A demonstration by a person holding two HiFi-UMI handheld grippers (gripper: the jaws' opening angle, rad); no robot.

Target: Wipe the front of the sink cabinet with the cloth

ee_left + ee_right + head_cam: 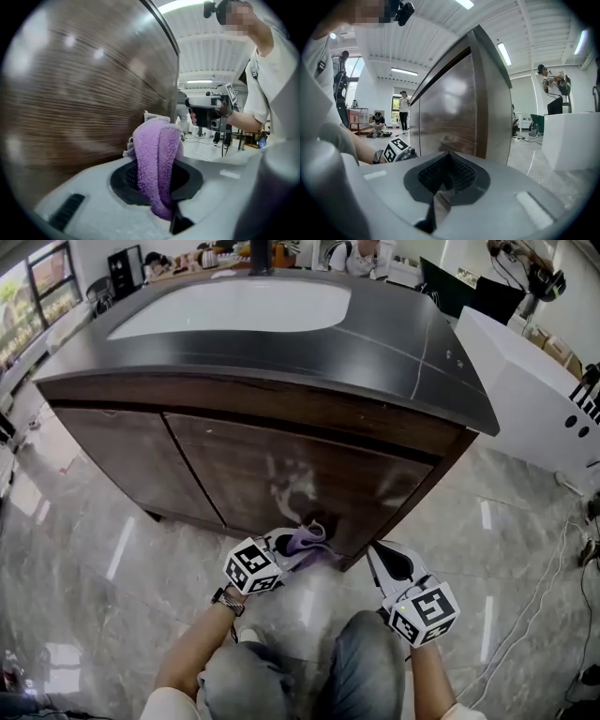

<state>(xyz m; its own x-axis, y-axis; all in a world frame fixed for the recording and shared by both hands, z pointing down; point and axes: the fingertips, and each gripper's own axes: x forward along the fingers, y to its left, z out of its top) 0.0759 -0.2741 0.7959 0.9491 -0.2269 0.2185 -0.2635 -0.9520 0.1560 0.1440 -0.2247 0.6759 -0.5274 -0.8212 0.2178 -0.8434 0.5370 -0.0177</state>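
The person's bent knees are showing at the bottom centre of the head view. The bare left forearm is slanting up from the lower left, wearing a band at the wrist. The left claw is pointing up and right near the frame's centre. Its jaws are pinching a purple cloth, which is standing up from between them. The right forearm is slanting up from the lower right. The right claw, just right of the left one, is pointing up and left. In the right gripper view its jaws are sitting closed together with nothing between them.
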